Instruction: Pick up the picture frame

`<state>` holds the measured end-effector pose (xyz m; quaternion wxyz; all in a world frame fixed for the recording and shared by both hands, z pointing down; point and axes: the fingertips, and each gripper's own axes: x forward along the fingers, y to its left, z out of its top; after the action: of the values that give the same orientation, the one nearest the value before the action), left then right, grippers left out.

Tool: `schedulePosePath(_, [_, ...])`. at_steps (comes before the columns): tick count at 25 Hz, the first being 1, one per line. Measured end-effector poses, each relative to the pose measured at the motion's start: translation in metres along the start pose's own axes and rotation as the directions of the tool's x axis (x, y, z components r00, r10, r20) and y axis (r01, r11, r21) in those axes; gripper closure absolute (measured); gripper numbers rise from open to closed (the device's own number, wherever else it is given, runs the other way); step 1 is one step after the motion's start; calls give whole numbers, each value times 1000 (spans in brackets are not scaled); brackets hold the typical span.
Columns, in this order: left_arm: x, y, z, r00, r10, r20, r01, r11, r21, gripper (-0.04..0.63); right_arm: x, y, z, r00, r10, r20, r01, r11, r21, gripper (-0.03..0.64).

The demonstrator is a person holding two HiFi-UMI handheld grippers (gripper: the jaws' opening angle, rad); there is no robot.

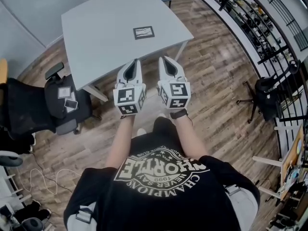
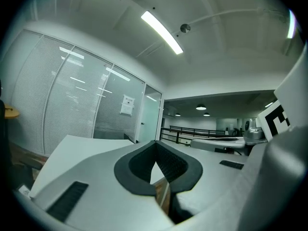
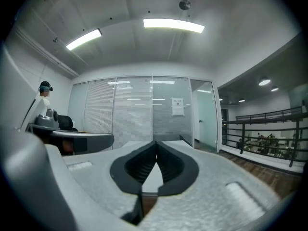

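A small dark picture frame [image 1: 144,32] lies flat near the middle of the pale grey table [image 1: 96,28] in the head view. My left gripper [image 1: 135,62] and right gripper [image 1: 164,60] are held side by side, level, at the table's near edge, well short of the frame. Both are shut with nothing between the jaws. In the left gripper view the left gripper [image 2: 155,143] has its tips touching, with the tabletop [image 2: 72,148] beyond. The right gripper [image 3: 156,143] looks the same in its own view. The frame does not show in either gripper view.
A black office chair [image 1: 43,105] with small items on its seat stands left of the table. Another chair [image 1: 267,95] stands at the right by a black railing [image 1: 260,28]. Wood floor surrounds the table. Glass partitions with blinds [image 3: 130,109] lie ahead.
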<state>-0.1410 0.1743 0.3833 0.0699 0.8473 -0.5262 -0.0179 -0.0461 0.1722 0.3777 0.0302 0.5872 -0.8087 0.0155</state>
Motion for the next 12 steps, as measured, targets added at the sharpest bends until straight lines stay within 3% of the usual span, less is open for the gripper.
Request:
schedulePosePath(7, [67, 15, -10, 1000, 2, -18, -2, 1000, -7, 589, 65, -30, -12, 999, 27, -26, -27, 1000, 15, 618])
schedulePosePath(12, [147, 38, 2, 999, 51, -13, -51, 999, -3, 589, 152, -56, -2, 992, 123, -32, -122, 992, 23, 618])
